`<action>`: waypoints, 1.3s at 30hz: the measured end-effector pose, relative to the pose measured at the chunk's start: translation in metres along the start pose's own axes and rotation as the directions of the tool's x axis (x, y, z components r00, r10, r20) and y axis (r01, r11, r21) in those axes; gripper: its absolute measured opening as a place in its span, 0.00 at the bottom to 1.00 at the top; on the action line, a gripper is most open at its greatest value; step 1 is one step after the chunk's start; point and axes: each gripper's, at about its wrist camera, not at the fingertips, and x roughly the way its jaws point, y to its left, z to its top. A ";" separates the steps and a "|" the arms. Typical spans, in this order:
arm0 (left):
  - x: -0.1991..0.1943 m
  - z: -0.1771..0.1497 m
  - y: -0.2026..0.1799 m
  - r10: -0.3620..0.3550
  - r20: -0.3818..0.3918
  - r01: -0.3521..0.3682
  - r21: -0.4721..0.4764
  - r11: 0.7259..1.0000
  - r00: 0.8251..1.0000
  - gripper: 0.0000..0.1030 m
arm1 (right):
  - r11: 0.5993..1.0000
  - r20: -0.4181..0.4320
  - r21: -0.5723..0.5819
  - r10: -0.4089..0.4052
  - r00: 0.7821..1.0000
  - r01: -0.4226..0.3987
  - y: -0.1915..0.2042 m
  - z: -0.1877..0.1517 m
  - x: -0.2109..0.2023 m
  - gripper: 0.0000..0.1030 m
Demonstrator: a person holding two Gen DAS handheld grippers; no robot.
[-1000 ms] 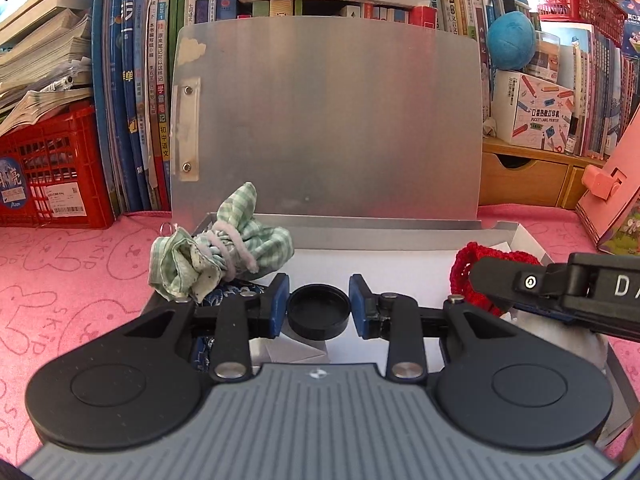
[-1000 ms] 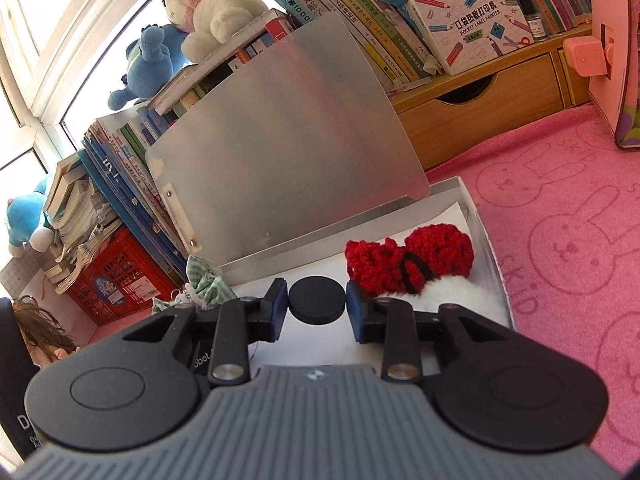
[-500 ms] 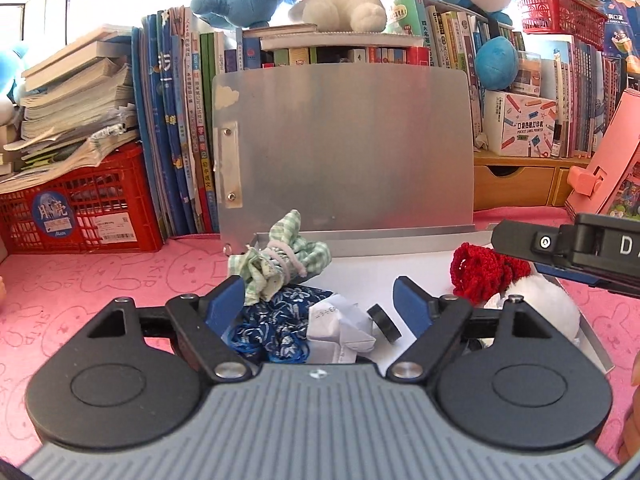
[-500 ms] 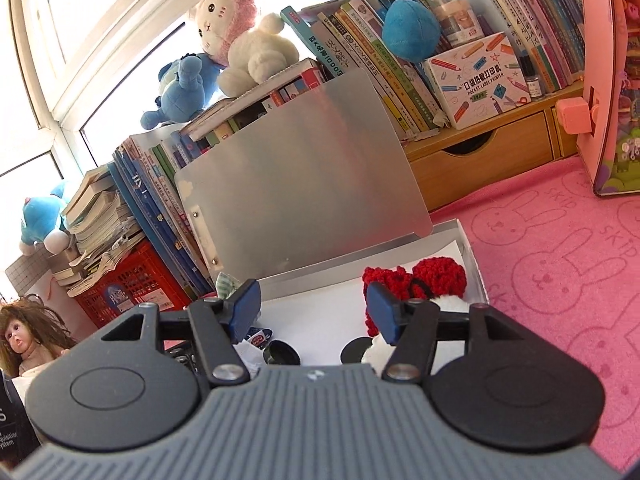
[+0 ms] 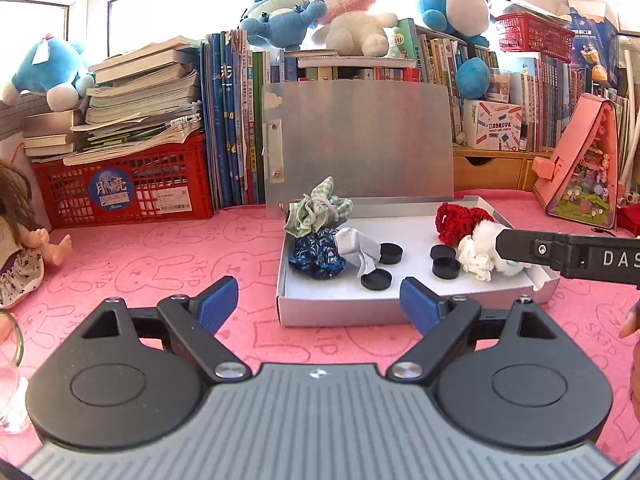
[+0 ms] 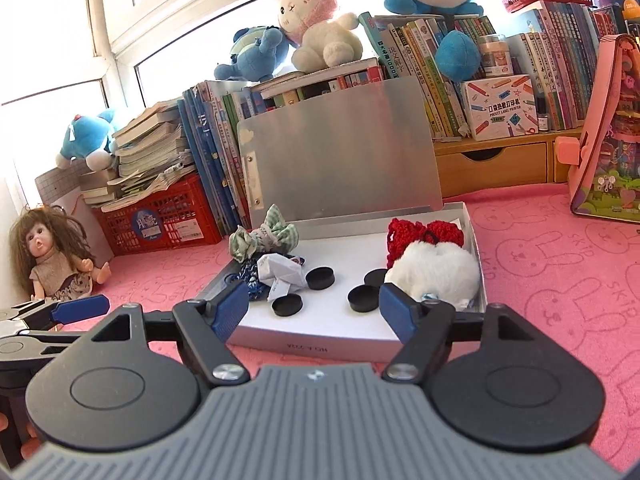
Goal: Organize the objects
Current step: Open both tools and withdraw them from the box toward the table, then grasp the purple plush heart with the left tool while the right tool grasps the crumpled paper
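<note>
A shallow white box with a raised silver lid sits on the pink mat. Inside lie several black caps, a green checked scrunchie, a blue patterned scrunchie, crumpled paper, a red knitted piece and a white fluffy ball. My left gripper is open and empty, just in front of the box. My right gripper is open and empty, at the box's front edge; the caps show beyond it. Its finger crosses the left wrist view.
A red crate with books, upright books and plush toys line the back. A doll sits at the left. A pink toy house and wooden drawers stand at the right. A glass is near left.
Both grippers let go of a black cap each, opened wide and pulled back out of the box. The caps now lie on the box floor.
</note>
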 end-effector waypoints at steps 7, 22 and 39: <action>-0.039 -0.034 0.016 0.046 0.015 -0.047 0.030 0.998 0.999 0.90 | 0.994 -0.066 -0.098 0.049 0.997 -0.056 0.030 -0.034 -0.024 0.83; 0.002 -0.035 0.069 0.103 -0.128 -0.121 -0.142 0.982 0.986 0.92 | 0.951 -0.199 -0.257 0.122 0.972 -0.172 0.126 -0.090 -0.010 1.00; 0.002 -0.049 0.074 0.079 -0.121 -0.100 -0.181 0.978 0.990 0.92 | 0.950 -0.220 -0.301 0.021 0.975 -0.088 0.121 -0.091 -0.004 0.61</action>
